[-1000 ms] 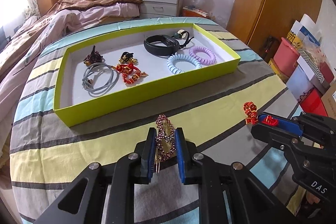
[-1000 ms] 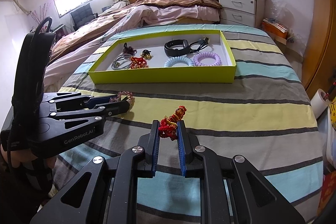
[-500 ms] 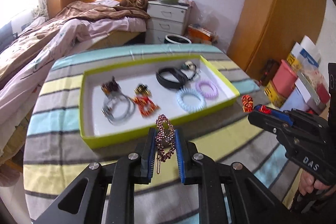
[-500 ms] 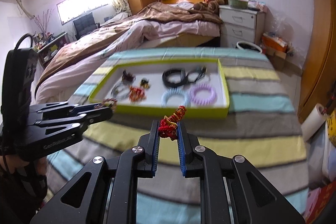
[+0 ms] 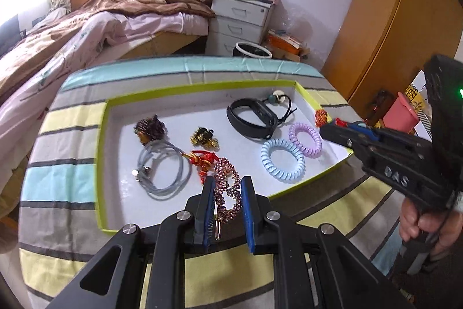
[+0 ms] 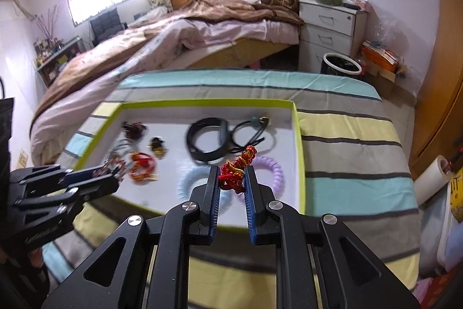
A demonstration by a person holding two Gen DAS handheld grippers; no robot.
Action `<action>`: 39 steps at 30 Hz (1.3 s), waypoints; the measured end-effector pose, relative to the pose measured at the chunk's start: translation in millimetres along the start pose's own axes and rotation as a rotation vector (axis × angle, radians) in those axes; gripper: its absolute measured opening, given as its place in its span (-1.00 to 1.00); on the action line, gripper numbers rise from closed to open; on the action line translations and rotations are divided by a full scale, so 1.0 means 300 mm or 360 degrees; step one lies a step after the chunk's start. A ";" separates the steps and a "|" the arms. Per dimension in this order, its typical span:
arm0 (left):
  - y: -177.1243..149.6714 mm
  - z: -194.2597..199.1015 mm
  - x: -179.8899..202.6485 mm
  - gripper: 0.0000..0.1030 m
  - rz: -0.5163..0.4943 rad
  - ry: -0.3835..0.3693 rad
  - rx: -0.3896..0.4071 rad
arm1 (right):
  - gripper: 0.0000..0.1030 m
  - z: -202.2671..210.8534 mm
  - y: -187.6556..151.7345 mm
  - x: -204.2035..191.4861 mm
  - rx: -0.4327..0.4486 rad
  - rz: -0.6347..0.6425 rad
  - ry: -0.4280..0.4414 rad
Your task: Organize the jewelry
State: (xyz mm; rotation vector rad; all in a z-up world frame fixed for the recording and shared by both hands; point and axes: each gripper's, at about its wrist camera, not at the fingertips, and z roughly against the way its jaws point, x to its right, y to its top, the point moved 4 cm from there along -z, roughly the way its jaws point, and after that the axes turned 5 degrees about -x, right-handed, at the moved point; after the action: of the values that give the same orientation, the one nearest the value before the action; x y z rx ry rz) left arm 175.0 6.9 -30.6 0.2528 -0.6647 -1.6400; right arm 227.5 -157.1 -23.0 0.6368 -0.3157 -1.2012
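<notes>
Left tongs (image 5: 227, 193) are clamped on a pink beaded hair clip (image 5: 227, 190), held above the near part of the green-rimmed tray (image 5: 101, 164). Right tongs (image 6: 233, 181) are clamped on a red-gold ornament (image 6: 237, 167) above the tray's right side, over the purple coil band (image 6: 272, 167).

Tray (image 5: 102, 164) front-left floor bare; coil bands (image 5: 283, 164) crowd right.

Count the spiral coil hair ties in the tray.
2. The blue coil tie lies on the tray floor near its front right; the purple coil tie lies just right of it, beside the black band. More may be hidden behind the grippers.
</notes>
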 end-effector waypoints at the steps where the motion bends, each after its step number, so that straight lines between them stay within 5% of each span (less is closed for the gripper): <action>1: -0.002 -0.012 0.005 -0.66 -0.0007 0.0003 -0.0009 | -0.68 -0.009 0.003 0.005 -0.0010 0.0008 -0.0007; 26: 0.008 -0.042 -0.008 -0.66 0.0043 0.0012 -0.0039 | -0.65 -0.127 -0.007 0.016 -0.0157 0.0079 -0.0045; 29: 0.005 -0.040 -0.007 -0.65 0.0049 0.0014 -0.0042 | -0.56 -0.126 -0.011 0.016 -0.0147 0.0081 -0.0054; 33: 0.004 -0.029 0.000 -0.41 0.0041 0.0046 -0.0035 | -0.12 -0.113 -0.014 0.017 -0.0119 0.0052 -0.0038; 39: -0.001 0.025 0.010 -0.26 0.0073 0.0131 0.0046 | -0.12 -0.055 -0.020 0.004 -0.0044 0.0027 -0.0013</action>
State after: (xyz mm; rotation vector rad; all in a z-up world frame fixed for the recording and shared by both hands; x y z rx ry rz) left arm 170.1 6.2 -24.1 0.3224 -0.6277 -1.5684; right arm 232.3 -154.9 -39.8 0.6041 -0.3102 -1.1904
